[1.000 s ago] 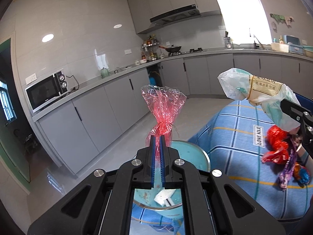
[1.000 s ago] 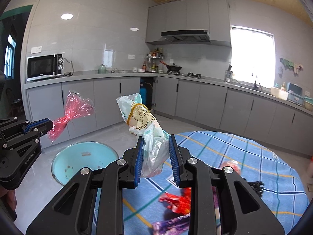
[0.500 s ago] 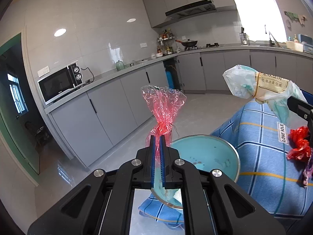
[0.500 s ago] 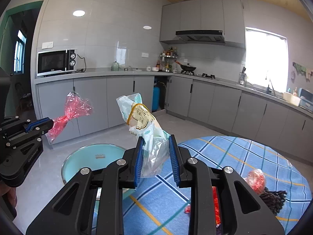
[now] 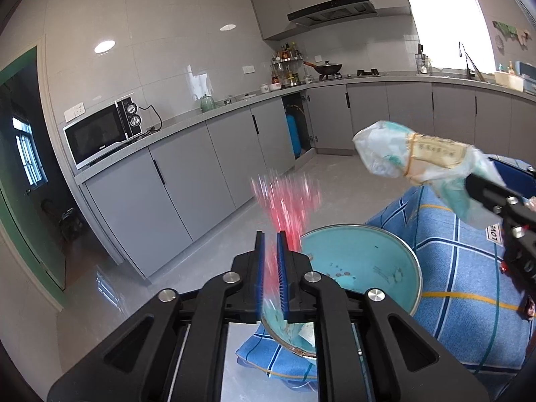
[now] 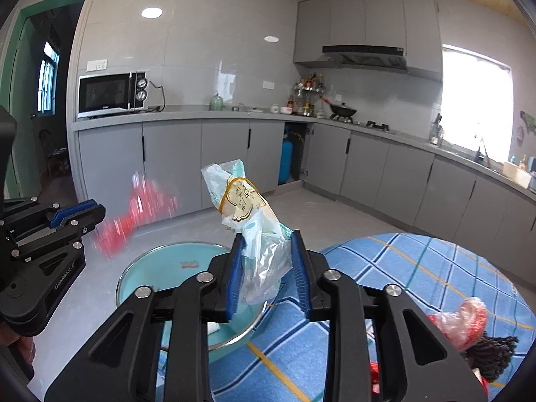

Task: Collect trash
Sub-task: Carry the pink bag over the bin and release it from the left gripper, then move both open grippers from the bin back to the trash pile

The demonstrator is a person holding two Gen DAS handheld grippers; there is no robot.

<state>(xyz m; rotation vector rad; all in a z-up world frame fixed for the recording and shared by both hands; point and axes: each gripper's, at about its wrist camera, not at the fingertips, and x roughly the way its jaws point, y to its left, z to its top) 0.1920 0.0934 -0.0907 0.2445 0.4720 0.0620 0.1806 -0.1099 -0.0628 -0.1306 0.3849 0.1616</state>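
Red cellophane wrapper (image 5: 288, 207), blurred in both views, is seen just ahead of the left tongs (image 5: 271, 251), whose jaws stand slightly parted; the wrapper appears released above the near rim of the teal basin (image 5: 395, 268), though contact with one blade cannot be ruled out. A clear plastic bag (image 6: 254, 231) with a yellow label is pinched between the jaws of the right tongs (image 6: 268, 268), above and beside the basin. A scrap of paper is already seen inside the basin. On the blue checked surface (image 6: 418, 268), to the right of the right tongs, a red-and-clear wrapper (image 6: 465, 318) and a dark frilly item (image 6: 495, 351) remain uncollected. By this judgement, the task is partway done.
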